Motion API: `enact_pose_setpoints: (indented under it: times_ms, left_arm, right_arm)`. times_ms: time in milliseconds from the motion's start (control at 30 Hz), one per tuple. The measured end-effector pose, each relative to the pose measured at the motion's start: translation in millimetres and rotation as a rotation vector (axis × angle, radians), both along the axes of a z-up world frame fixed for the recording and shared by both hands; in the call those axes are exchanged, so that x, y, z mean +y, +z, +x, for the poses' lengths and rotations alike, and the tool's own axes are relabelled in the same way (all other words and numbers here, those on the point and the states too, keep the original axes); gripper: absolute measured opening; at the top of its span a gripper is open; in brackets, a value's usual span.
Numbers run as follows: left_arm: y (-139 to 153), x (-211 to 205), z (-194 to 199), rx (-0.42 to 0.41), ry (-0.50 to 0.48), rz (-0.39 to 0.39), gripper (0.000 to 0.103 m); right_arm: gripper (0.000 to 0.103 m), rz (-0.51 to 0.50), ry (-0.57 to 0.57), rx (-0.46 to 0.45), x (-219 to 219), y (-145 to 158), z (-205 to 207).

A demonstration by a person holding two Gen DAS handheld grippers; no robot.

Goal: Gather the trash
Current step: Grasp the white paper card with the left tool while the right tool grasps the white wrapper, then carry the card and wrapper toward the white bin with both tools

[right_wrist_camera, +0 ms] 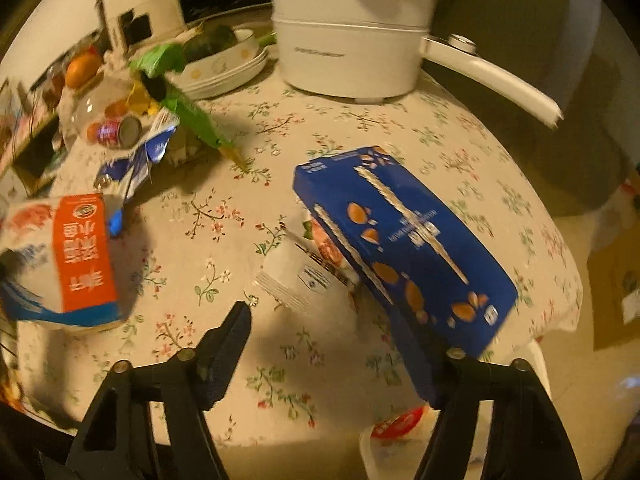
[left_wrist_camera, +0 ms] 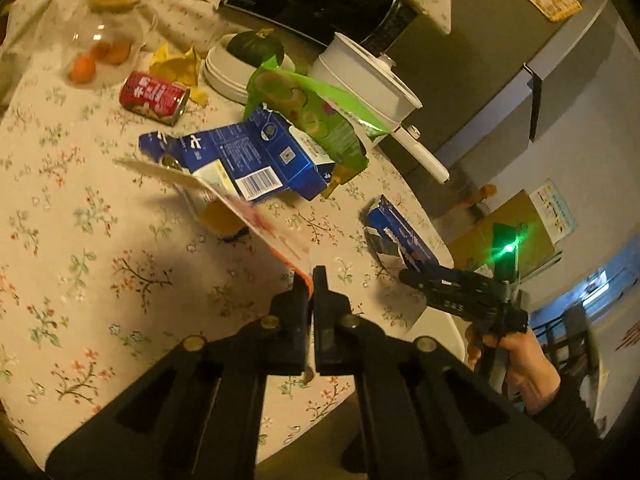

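My left gripper [left_wrist_camera: 311,280] is shut on the edge of a white and orange carton [left_wrist_camera: 256,216] and holds it above the floral table; the carton also shows at the left of the right wrist view [right_wrist_camera: 76,256]. My right gripper [right_wrist_camera: 340,340] is open at the table's near edge, with a blue snack box [right_wrist_camera: 404,244] against its right finger and a white wrapper [right_wrist_camera: 292,276] between the fingers' line. The right gripper also shows in the left wrist view [left_wrist_camera: 404,276], next to the blue box [left_wrist_camera: 400,236]. A torn blue box [left_wrist_camera: 248,160], a green bag [left_wrist_camera: 316,108] and a red can [left_wrist_camera: 154,96] lie further back.
A white pot [right_wrist_camera: 348,48] with a long handle stands at the back, beside stacked white bowls [right_wrist_camera: 224,72]. A glass jar of oranges [left_wrist_camera: 100,52] and a yellow wrapper [left_wrist_camera: 176,64] are at the far left. A white bag with a red label [right_wrist_camera: 400,428] hangs below the table's edge [right_wrist_camera: 280,444].
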State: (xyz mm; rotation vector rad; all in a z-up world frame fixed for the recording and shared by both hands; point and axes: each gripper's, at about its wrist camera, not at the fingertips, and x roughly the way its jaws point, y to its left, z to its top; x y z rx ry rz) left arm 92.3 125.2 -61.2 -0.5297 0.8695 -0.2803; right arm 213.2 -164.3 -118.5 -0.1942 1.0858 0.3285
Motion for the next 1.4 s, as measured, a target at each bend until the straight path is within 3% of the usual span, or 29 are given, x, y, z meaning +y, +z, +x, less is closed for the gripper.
enact_pose_setpoints:
  times_ms: [367, 433, 467, 833, 1167, 1400]
  left_arm:
    - [5.1, -2.2, 0.8, -0.024, -0.015, 0.023, 0.002]
    - [5.0, -2.9, 0.9, -0.024, -0.015, 0.022, 0.002]
    - [5.2, -3.0, 0.9, -0.024, -0.014, 0.023, 0.002]
    - [14.6, 0.8, -1.7, -0.059, -0.001, 0.009, 0.002]
    - [20.0, -17.2, 4.0, -0.068, -0.042, 0.007, 0.002]
    - [23.9, -48.7, 5.3, -0.078, -0.122, 0.011, 0.002]
  right_arm:
    - [0.032, -0.040, 0.007, -0.017, 13.9, -14.1, 18.3]
    - [0.024, -0.017, 0.009, -0.030, 14.9, -10.1, 20.0]
    - [0.013, -0.005, 0.010, -0.034, 15.1, -8.2, 20.3]
    - [0.006, 0.247, 0.004, -0.015, 11.2, 28.4, 12.7]
    - [0.006, 0.304, 0.039, -0.056, 2.3, 64.0, -12.3]
    - [0.006, 0.317, 0.034, -0.069, -24.0, 81.5, -38.3]
